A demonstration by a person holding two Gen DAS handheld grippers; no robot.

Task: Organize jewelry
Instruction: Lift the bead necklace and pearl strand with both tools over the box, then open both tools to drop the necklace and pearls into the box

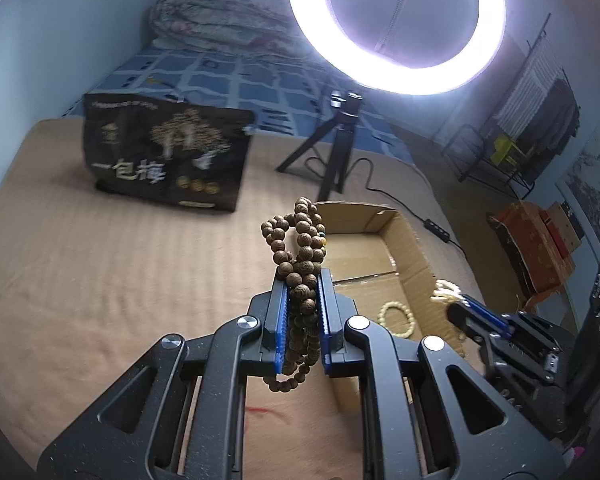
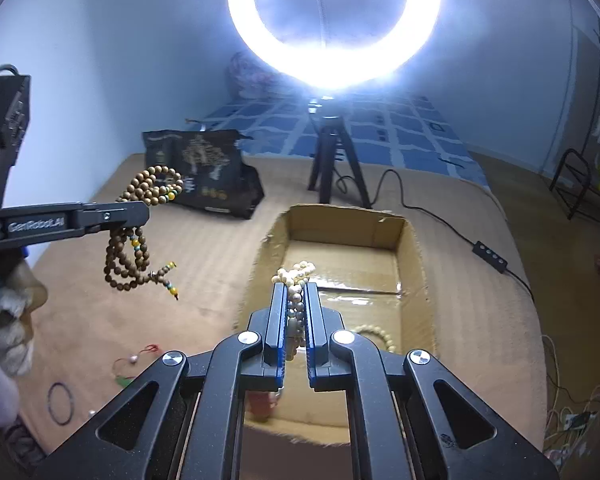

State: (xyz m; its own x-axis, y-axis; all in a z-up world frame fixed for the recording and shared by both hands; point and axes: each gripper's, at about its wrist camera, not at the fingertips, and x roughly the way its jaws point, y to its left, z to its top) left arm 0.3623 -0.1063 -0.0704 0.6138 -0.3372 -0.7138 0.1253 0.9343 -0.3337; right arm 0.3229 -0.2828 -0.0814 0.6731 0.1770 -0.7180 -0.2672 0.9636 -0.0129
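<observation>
A coiled strand of brown wooden beads (image 1: 298,264) was clamped between the left tongs (image 1: 303,280), held aloft above the bed (image 1: 100,264) beside the cardboard box (image 2: 410,264). A pale bead strand (image 2: 296,276) was pinched in the right tongs (image 2: 295,292), poised over the box, where a cream bracelet (image 2: 380,336) lay. Both strands were judged light, limp and prone to swinging, best gripped across bunched loops.

Brown wooden bead strand (image 1: 298,264) dangling clamped above bed; cream bead strand (image 2: 296,276) pinched over cardboard box (image 2: 414,248) holding cream bracelet (image 2: 384,336).
</observation>
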